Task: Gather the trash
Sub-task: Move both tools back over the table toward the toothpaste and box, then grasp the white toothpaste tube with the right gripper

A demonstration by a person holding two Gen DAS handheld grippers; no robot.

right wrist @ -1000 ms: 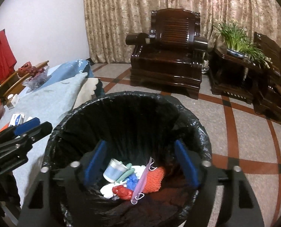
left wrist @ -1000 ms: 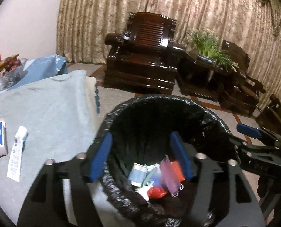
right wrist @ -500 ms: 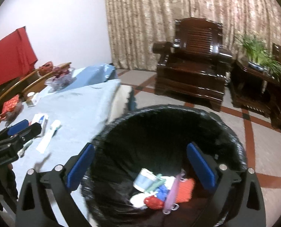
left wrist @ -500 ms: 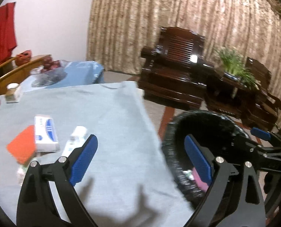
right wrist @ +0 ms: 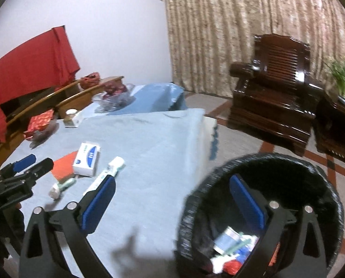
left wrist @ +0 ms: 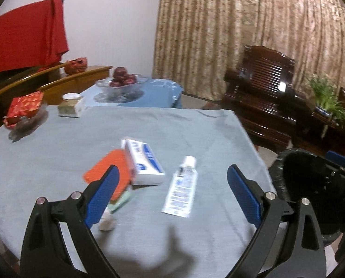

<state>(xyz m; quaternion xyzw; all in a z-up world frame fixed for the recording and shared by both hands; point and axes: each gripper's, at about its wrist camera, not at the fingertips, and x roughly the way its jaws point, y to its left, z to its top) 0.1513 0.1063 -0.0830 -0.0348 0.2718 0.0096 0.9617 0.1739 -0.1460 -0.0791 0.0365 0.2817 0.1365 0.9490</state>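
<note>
On the grey-blue tablecloth (left wrist: pixel 56 153) lie a white tube (left wrist: pixel 181 185), a white and blue box (left wrist: pixel 142 161), a flat orange piece (left wrist: pixel 107 169) and a small pale green item (left wrist: pixel 122 200). My left gripper (left wrist: pixel 172 192) hangs above them, open, with nothing between its blue pads. The same box (right wrist: pixel 87 155) and tube (right wrist: pixel 105 176) show in the right wrist view. My right gripper (right wrist: pixel 172 203) stands open and empty, straddling the table edge and the black-lined trash bin (right wrist: pixel 311 169), which holds several bits of trash (right wrist: pixel 232 247). The bin's rim (left wrist: pixel 286 162) shows at the left view's right side.
A glass bowl of red fruit (left wrist: pixel 121 83), a small carton (left wrist: pixel 70 107) and a red packet (left wrist: pixel 25 108) sit at the table's far side. Dark wooden armchairs (right wrist: pixel 274 97) and a plant (left wrist: pixel 327 97) stand before the curtain. A red cloth (left wrist: pixel 26 37) hangs at left.
Both grippers have swung left, from over the bin's mouth toward the table. The left one now faces the items on the cloth. Both jaws have spread wider.
</note>
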